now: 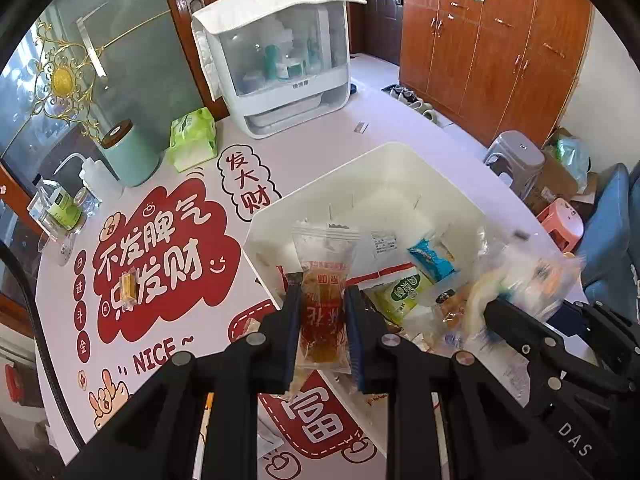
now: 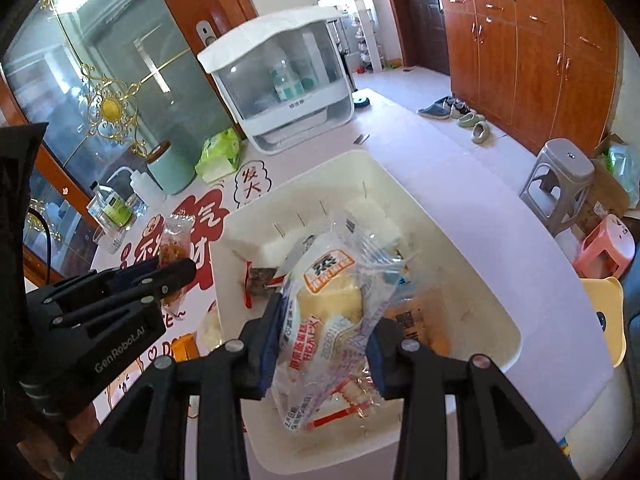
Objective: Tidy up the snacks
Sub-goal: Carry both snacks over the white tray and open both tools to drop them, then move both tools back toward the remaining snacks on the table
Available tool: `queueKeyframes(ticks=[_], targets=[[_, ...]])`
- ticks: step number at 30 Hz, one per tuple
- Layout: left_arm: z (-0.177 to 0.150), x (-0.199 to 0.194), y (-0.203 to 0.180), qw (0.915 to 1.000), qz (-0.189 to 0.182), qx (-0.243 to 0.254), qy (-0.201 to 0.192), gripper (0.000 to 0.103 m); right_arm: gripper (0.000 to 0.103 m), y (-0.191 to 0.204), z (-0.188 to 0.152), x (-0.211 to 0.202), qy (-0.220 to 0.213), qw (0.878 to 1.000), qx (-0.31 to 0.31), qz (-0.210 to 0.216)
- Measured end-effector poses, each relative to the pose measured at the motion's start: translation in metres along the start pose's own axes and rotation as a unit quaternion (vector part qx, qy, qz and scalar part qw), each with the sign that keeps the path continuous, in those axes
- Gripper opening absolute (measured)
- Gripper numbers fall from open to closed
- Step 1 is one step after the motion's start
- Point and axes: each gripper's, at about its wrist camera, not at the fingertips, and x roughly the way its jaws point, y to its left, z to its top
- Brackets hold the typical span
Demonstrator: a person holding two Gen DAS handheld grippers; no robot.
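Note:
My left gripper (image 1: 322,312) is shut on a clear packet of orange-brown snack (image 1: 322,280), held upright at the near left rim of the white bin (image 1: 372,156). My right gripper (image 2: 326,320) is shut on a clear-wrapped pale yellow cake packet (image 2: 328,312), held over the bin (image 2: 480,280). In the left wrist view the right gripper (image 1: 492,304) and its blurred packet (image 1: 532,280) hang over the bin's right side. In the right wrist view the left gripper (image 2: 180,276) shows at the left with its snack (image 2: 174,244). Several packets (image 1: 434,260) lie inside the bin.
A small yellow wrapped snack (image 1: 129,286) lies on the red-printed table mat (image 1: 160,256). At the back stand a white covered cabinet (image 1: 280,64), a green tissue pack (image 1: 193,138), a mint canister (image 1: 128,152) and bottles (image 1: 64,208). Stools (image 1: 516,156) stand beyond the table's right edge.

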Motion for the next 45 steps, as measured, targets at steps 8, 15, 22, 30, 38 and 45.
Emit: queueKeyframes(ticks=[8,15,22,30,38,45], targets=[[0.001,0.004,-0.008,0.9992,0.039,-0.005,-0.007,0.082,0.054,-0.012,0.001,0.007,0.015,1.000,-0.002,-0.009],[-0.002,0.004,-0.010,0.9988,0.049,-0.001,-0.002,0.083,0.059,-0.016,-0.003,0.008,0.022,1.000,0.000,-0.014],[-0.013,-0.002,-0.005,0.9988,0.048,-0.003,0.002,0.083,0.059,-0.014,-0.007,0.005,0.024,1.000,0.000,-0.016],[-0.029,-0.014,0.016,0.9986,0.049,-0.019,0.003,0.083,0.059,0.001,-0.016,0.002,0.028,0.999,-0.007,-0.019],[-0.071,-0.018,0.060,0.9958,0.073,-0.045,0.034,0.083,0.059,0.023,-0.031,0.000,0.034,0.999,-0.028,-0.024],[-0.126,-0.020,0.127,0.9872,0.101,-0.101,0.071,0.083,0.059,0.046,-0.049,0.005,0.046,0.997,-0.055,-0.026]])
